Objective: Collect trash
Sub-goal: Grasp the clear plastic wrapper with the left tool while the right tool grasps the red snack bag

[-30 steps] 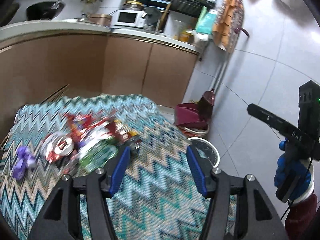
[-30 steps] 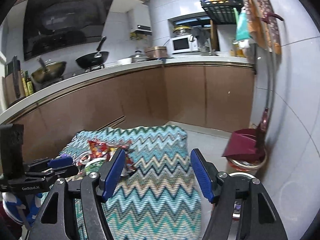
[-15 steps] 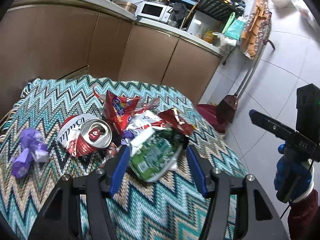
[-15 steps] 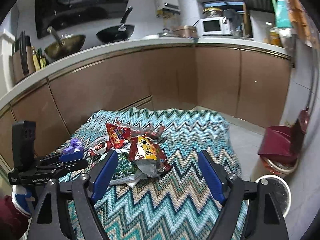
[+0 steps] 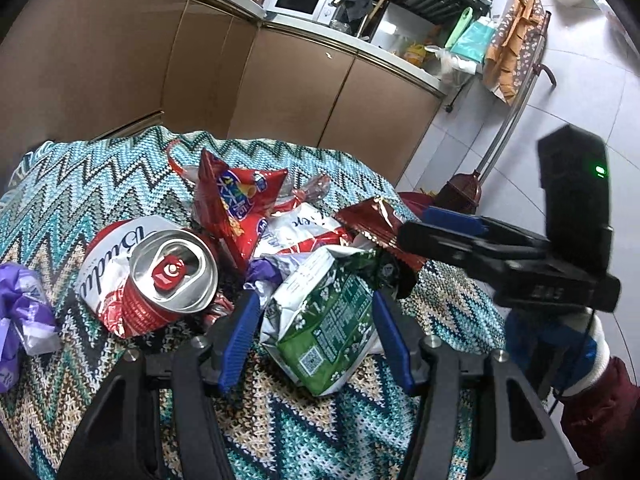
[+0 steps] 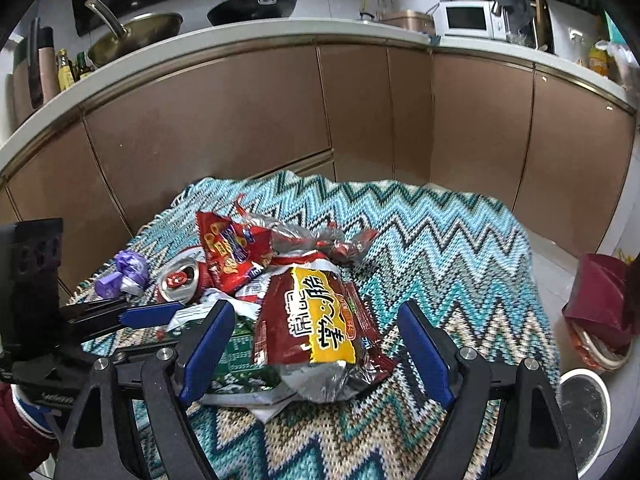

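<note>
left wrist view counts the litter heaped on the zigzag cloth: one crushed red can lying on its side, one purple wrapper apart at the left, one green packet, one red snack bag, one white-and-red bag and one dark red foil packet with yellow print. the left gripper stands half open, its two blue pads either side of the green packet without pressing on it. right wrist view has the right gripper spread wide around the dark red foil packet, gaps on both sides. the heap sits toward the cloth's left and middle; bare cloth runs to the right edge. beyond that edge, on the floor, are one white bin and one maroon dustpan. brown cabinets close off the far side.
</note>
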Demonstrator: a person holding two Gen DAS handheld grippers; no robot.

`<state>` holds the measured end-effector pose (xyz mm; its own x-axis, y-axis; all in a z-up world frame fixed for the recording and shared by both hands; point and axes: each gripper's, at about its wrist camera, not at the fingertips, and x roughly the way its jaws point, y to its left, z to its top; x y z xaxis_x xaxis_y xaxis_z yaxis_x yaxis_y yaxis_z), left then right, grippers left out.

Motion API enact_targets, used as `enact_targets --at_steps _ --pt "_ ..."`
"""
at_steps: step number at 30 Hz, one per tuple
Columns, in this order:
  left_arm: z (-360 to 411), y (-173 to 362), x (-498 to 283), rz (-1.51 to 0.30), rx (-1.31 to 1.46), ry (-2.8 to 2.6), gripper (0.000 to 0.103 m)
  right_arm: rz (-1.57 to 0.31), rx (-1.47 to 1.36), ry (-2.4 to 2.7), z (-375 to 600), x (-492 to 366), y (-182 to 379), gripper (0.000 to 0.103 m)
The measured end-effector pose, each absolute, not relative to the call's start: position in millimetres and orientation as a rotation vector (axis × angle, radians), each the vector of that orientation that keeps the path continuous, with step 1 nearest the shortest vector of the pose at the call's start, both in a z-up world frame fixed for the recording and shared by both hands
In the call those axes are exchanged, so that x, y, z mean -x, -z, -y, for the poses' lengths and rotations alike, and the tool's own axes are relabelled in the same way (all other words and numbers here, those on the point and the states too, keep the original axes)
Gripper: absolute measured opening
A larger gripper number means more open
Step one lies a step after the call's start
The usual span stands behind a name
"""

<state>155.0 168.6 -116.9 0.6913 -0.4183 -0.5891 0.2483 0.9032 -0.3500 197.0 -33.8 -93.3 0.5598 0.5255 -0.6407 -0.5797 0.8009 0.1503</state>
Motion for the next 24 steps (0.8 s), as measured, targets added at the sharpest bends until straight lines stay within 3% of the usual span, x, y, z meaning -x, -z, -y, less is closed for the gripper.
enact_targets --at_steps 3,5,7,9,17,21,24 --pt "-164 118 -156 -0.716 0.234 0.39 0.056 -0.751 0.064 -0.66 31 -206 102 0.082" --pt "-162 118 -155 -0.715 0.226 0.399 0.049 -0.77 0.056 -0.669 30 -211 107 0.081" --pt "-159 118 -155 -0.717 0.215 0.405 0.036 -0.79 0.039 -0.68 31 -214 111 0.072" --pt "-156 119 -153 -0.722 0.2 0.407 0.03 -0.807 0.017 -0.682 35 -216 115 0.056" --pt "-138 113 -139 -0.729 0.167 0.446 0.029 -0.824 -0.033 -0.694 54 -210 117 0.035" --pt "-122 113 -135 -0.749 0.173 0.47 0.029 -0.833 -0.08 -0.701 64 -204 118 0.032" --pt "-111 113 -134 -0.764 0.173 0.481 0.021 -0.836 -0.099 -0.696 70 -199 117 0.029"
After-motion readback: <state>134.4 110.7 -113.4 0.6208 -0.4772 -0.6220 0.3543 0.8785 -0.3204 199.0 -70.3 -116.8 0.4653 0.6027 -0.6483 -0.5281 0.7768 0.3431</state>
